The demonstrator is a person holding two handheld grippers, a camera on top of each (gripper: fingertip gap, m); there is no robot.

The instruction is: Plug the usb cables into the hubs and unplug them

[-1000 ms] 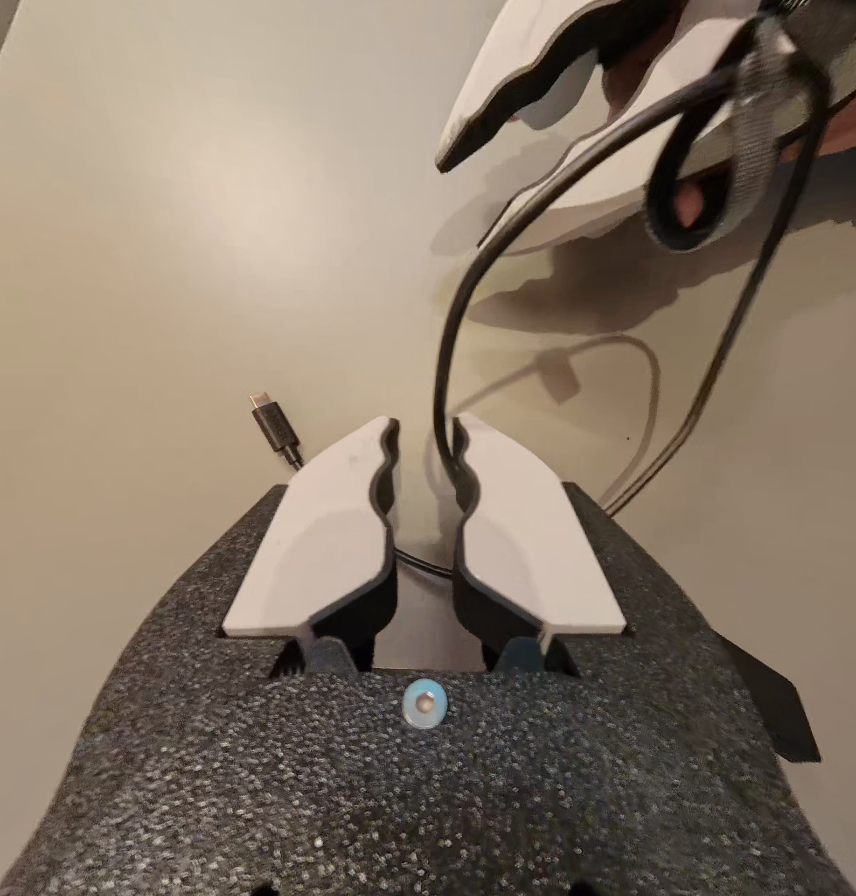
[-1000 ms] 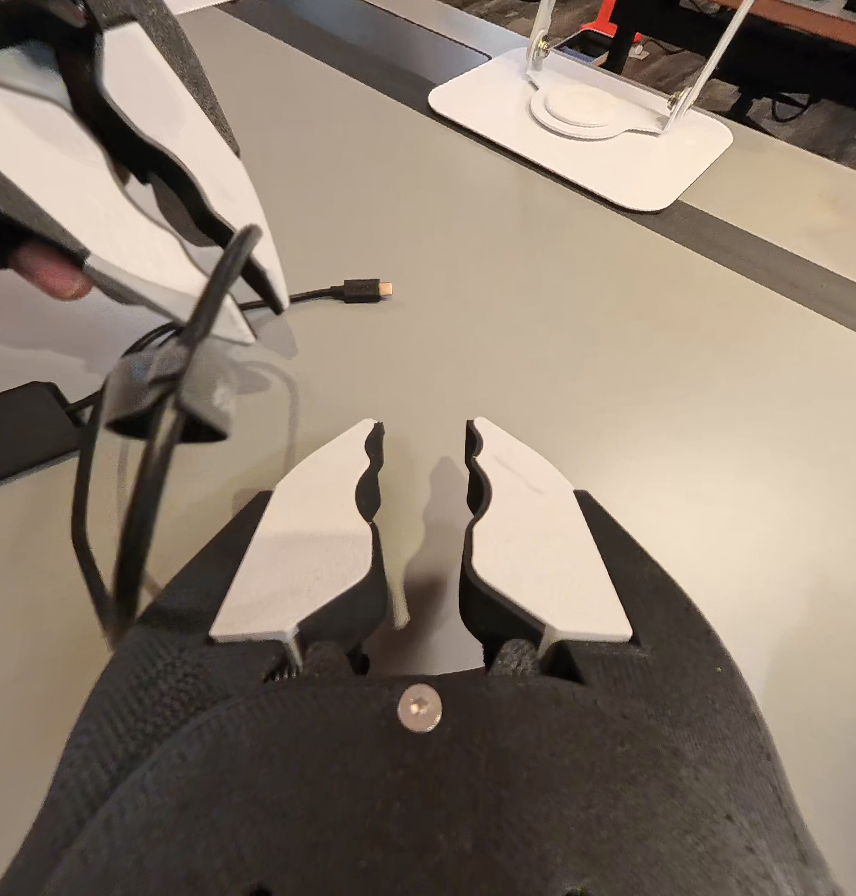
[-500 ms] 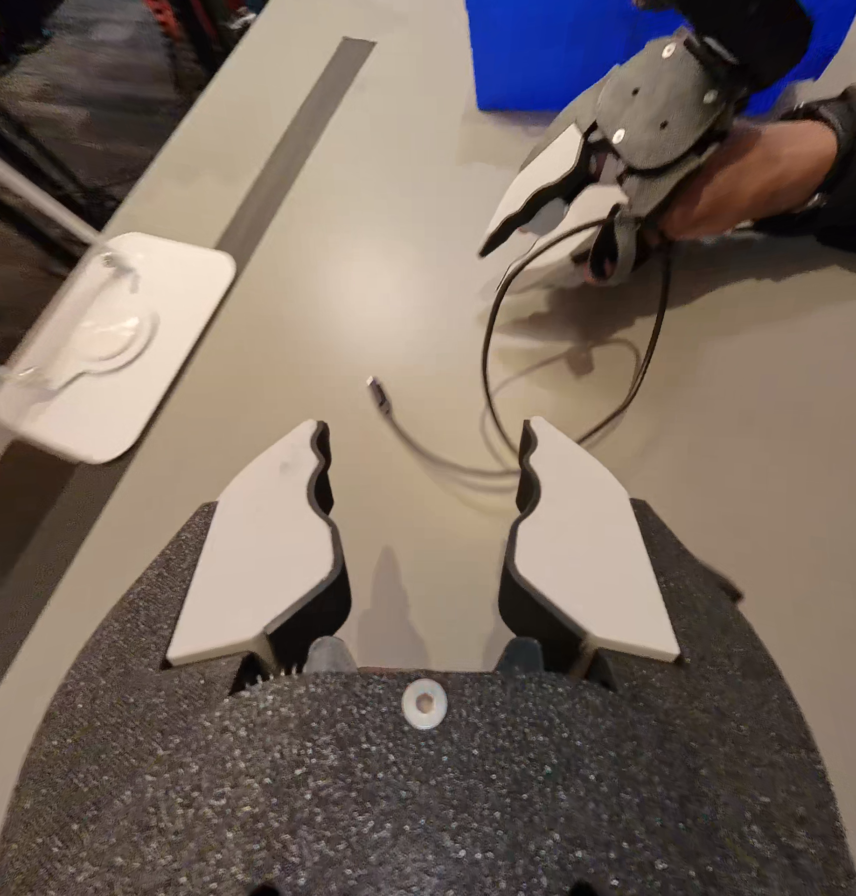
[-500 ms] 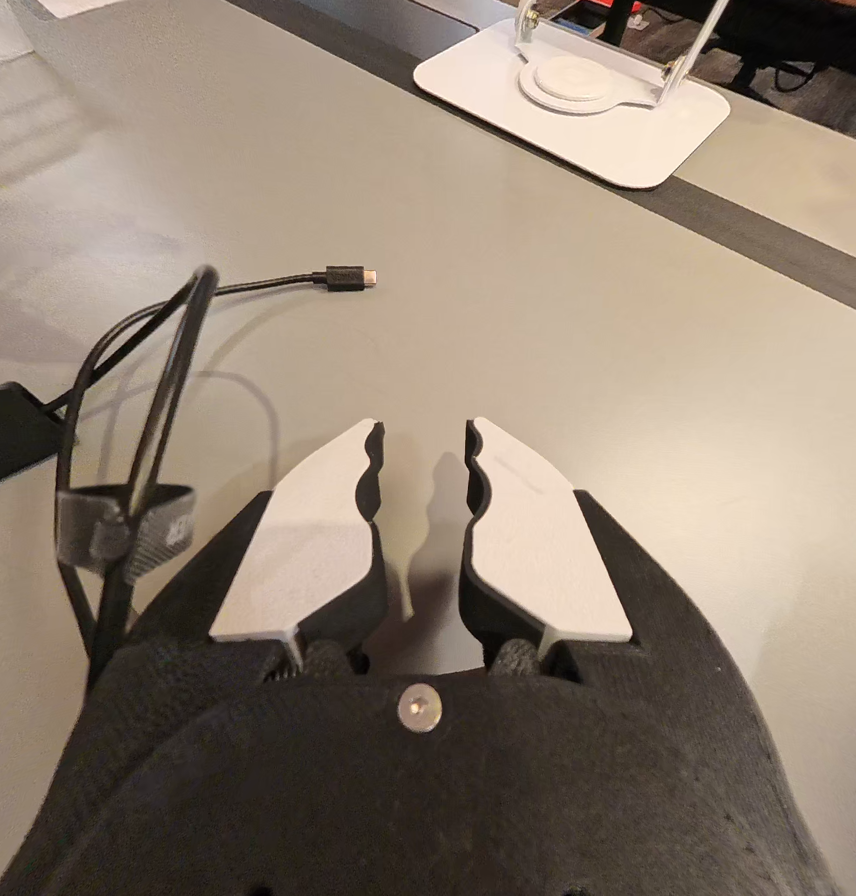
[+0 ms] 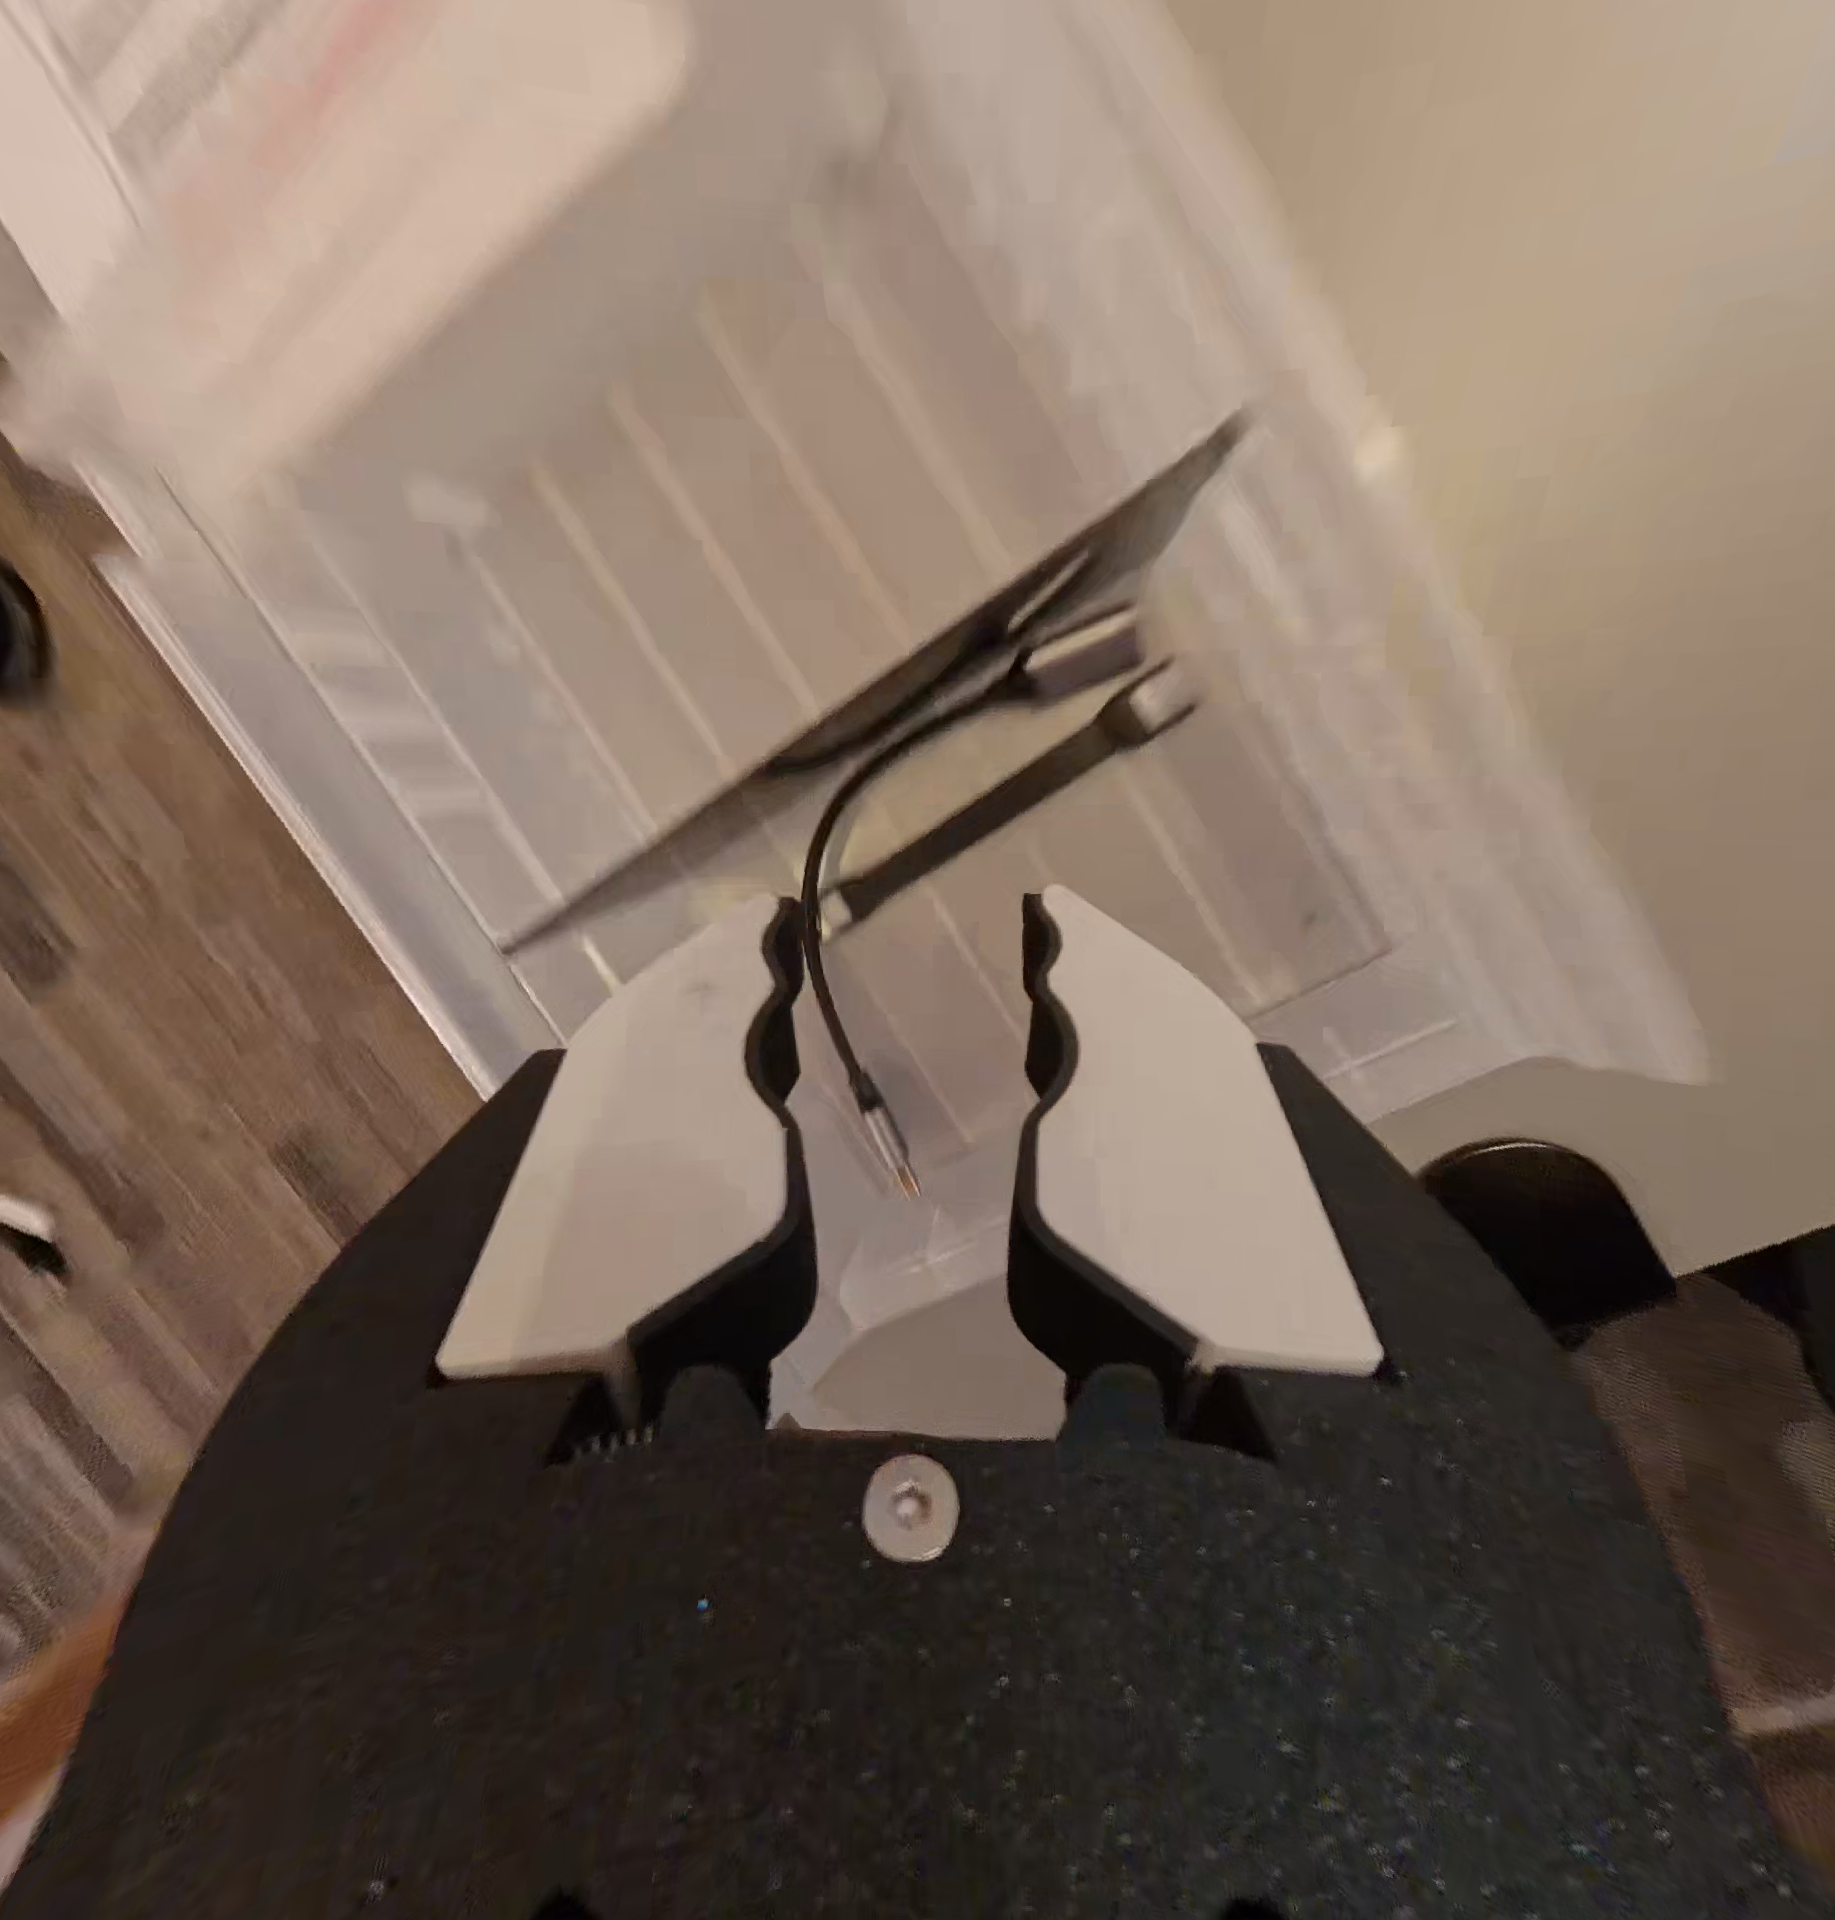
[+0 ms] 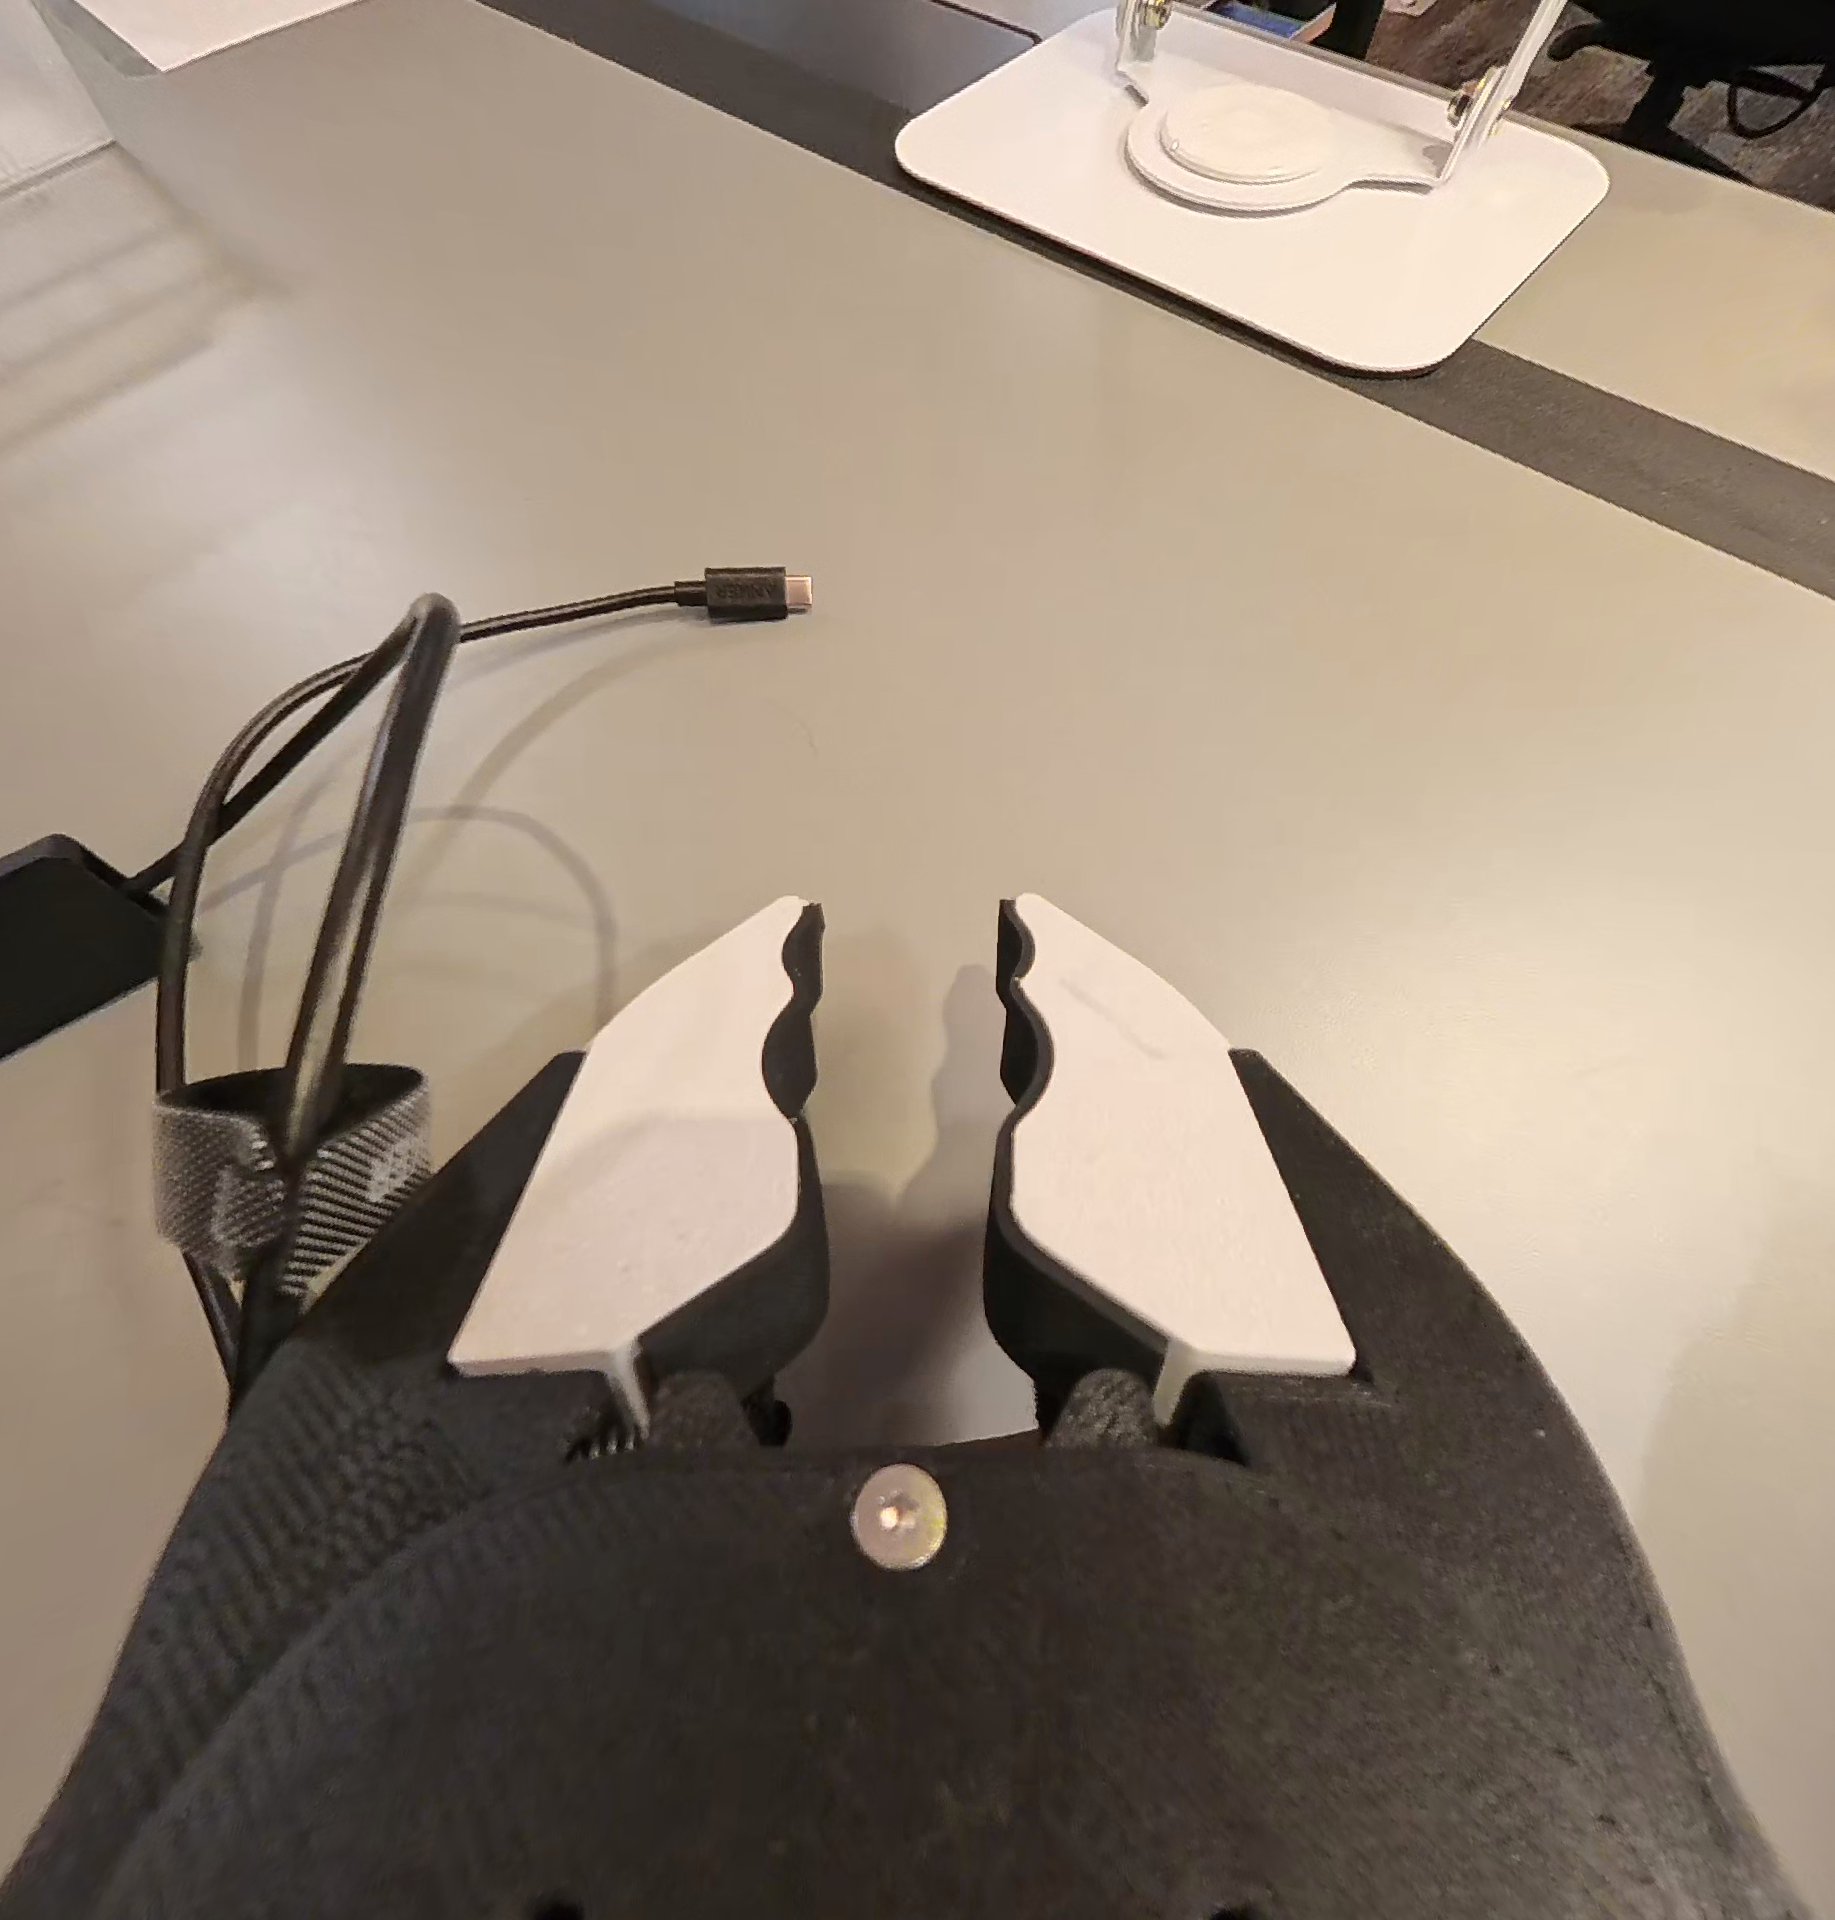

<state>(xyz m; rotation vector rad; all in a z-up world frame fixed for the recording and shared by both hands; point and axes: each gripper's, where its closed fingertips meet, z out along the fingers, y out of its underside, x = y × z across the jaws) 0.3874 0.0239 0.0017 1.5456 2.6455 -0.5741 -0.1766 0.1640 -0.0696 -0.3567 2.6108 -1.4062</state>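
In the right wrist view my right gripper (image 6: pixel 908 914) is open and empty above the grey table (image 6: pixel 1204 727). A black USB-C plug (image 6: pixel 747 594) lies ahead and to the left. Its cable (image 6: pixel 373 831) loops back to a velcro strap (image 6: pixel 279 1153) beside my left finger. A black hub (image 6: pixel 30 966) lies at the left edge. The left wrist view is motion-blurred. My left gripper (image 5: pixel 908 914) is open. A thin black cable (image 5: pixel 819 935) with a metal plug tip (image 5: pixel 892 1148) lies between its fingers, ungripped. A blurred dark flat device (image 5: pixel 892 707) lies beyond.
A white stand base (image 6: pixel 1256 187) sits at the far right, on a dark strip (image 6: pixel 1619 447) that crosses the table. In the left wrist view there is a pale slatted surface (image 5: pixel 996 468), wooden floor (image 5: pixel 165 987) at the left and a dark round object (image 5: pixel 1536 1226) at the right.
My left gripper has swung away from the table's USB-C cable to a different, blurred area, with its jaws somewhat narrower. My right gripper has hardly moved, and the left gripper has left its view.
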